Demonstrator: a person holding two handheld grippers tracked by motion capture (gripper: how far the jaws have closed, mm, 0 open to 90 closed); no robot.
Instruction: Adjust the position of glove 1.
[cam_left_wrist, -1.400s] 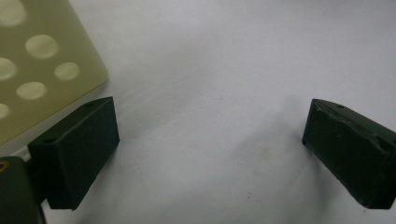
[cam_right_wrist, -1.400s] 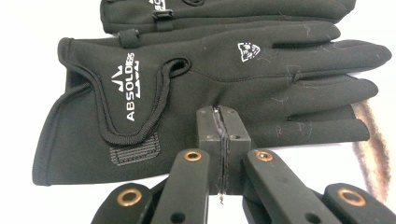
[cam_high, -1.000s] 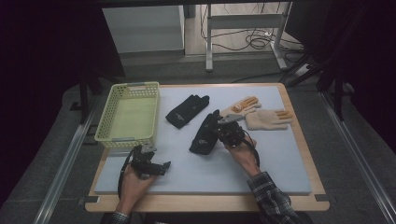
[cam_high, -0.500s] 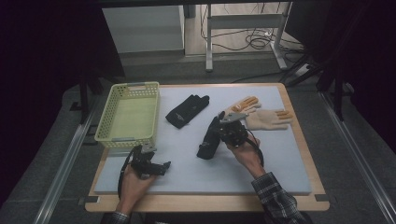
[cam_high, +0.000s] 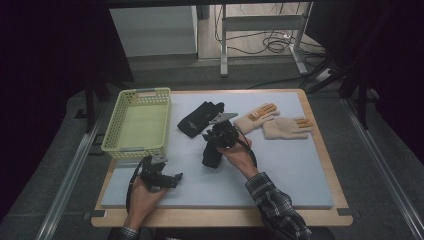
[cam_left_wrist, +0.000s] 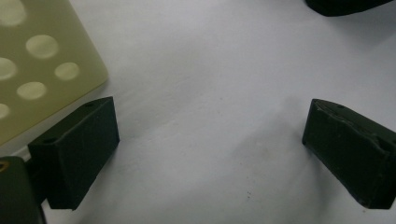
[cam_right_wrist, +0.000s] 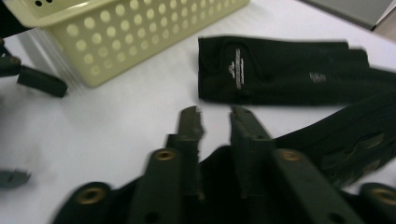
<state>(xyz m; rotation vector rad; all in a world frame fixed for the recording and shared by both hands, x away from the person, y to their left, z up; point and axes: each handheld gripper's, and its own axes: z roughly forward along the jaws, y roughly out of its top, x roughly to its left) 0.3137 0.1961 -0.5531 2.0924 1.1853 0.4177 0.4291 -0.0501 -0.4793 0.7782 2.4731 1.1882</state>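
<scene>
High view: I hold my right gripper (cam_high: 218, 134) over the middle of the grey mat (cam_high: 300, 170), and a black glove (cam_high: 212, 156) hangs from it toward me, its lower end touching or just above the mat (I cannot tell which). The glove is dark and limp, with a long axis running roughly from the gripper down toward my edge of the table. In the right gripper view my jaws stand nearly closed with a narrow slit between them, and black fabric bunches around their base, so they are clamped on that glove. A second black glove (cam_right_wrist: 280, 70) lies flat beyond, with small pale printing, its long axis pointing toward the yellow basket (cam_high: 137, 122). Two tan gloves (cam_high: 277, 122) lie farther right. My left gripper (cam_high: 162, 176) rests near the mat's front-left, jaws wide apart and holding nothing.
</scene>
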